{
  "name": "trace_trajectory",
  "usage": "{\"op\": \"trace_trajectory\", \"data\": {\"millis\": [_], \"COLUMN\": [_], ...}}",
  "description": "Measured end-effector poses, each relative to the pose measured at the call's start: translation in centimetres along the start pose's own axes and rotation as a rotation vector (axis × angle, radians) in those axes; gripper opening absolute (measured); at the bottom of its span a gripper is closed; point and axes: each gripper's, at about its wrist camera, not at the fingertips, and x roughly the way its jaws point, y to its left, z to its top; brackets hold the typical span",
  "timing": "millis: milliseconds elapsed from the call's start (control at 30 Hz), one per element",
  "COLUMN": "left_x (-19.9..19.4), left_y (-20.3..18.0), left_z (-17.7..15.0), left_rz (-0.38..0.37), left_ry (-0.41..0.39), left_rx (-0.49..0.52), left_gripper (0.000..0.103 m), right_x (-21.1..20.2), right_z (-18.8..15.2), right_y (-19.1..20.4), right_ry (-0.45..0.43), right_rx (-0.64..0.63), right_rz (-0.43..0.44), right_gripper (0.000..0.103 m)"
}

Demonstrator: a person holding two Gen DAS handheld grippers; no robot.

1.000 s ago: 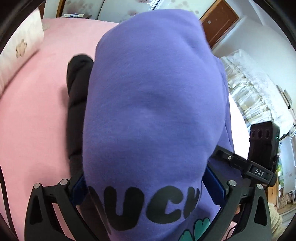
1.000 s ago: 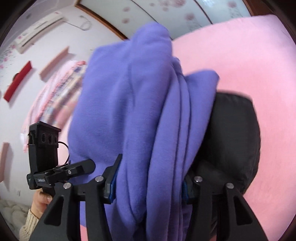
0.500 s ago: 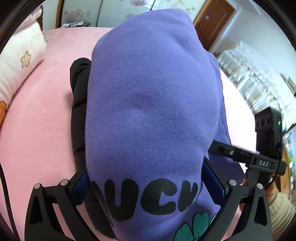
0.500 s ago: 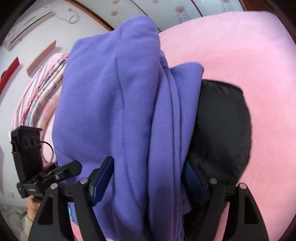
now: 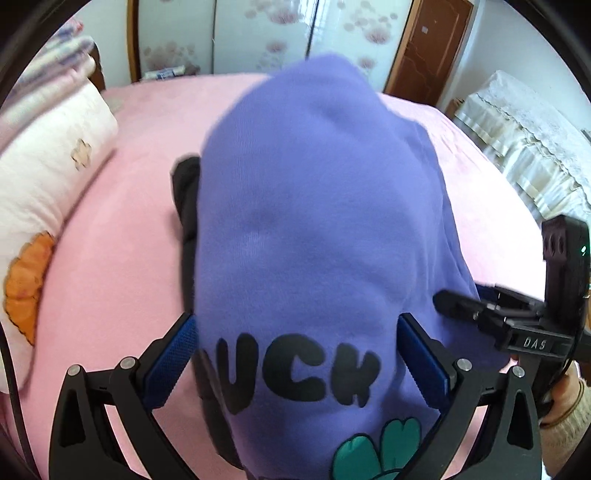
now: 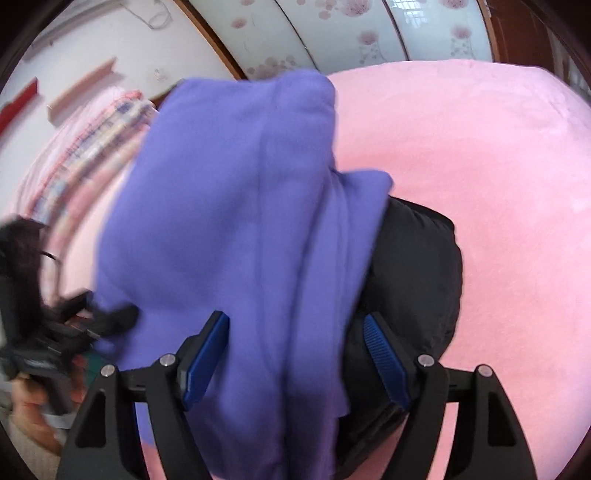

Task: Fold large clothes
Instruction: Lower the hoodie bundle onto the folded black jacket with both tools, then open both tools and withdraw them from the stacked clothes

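A folded purple sweatshirt (image 5: 314, 221) with black letters and a green clover print lies over a black padded garment (image 5: 186, 192) above the pink bed (image 5: 122, 258). My left gripper (image 5: 295, 332) is shut on this stack, its blue pads (image 5: 173, 350) pressing both sides. In the right wrist view the purple sweatshirt (image 6: 229, 221) and the black garment (image 6: 413, 273) sit between the spread jaws of my right gripper (image 6: 295, 339), which stands open around them. Each gripper shows in the other's view: the right gripper (image 5: 465, 306) at the sweatshirt's right side, the blurred left gripper (image 6: 107, 321) at its left.
A white pillow (image 5: 48, 177) with an orange flower lies at the bed's left edge, striped bedding (image 6: 85, 147) behind it. Wardrobe doors (image 5: 266, 33) with a flower print and a brown door (image 5: 428, 48) stand beyond the bed. Lace-covered furniture (image 5: 524, 147) is at the right.
My right gripper's jaws have widened off the stack. My left gripper has moved with the sweatshirt still clamped, and more of the pillow and far wall has come into its view.
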Motion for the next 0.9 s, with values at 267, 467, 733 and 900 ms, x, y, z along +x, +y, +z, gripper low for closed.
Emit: {"op": "trace_trajectory", "data": {"millis": [267,467,733,900], "left_x": [-5.1,-4.7,-6.1,-9.2], "left_y": [6.3,7.9,7.0,4.1], "left_z": [1.2,-1.2,-1.7,-2.2], "left_rz": [0.148,0.231,0.299,0.298], "left_ry": [-0.163,-0.18,-0.21,-0.25], "left_rx": [-0.078,-0.087,-0.136,-0.08], "left_gripper": [0.103,0.103,0.103,0.103], "right_x": [0.4,-2.0,-6.3,-9.7], "right_z": [-0.3,-0.4,-0.3,-0.9], "right_y": [0.1,1.4,1.8,1.7], "right_ry": [-0.029,-0.072,-0.115,-0.134], "right_rx": [-0.002,-0.065,-0.126,-0.132], "right_rz": [-0.035,-0.078,-0.103,-0.118], "right_gripper": [0.08,0.08,0.08,0.08]}}
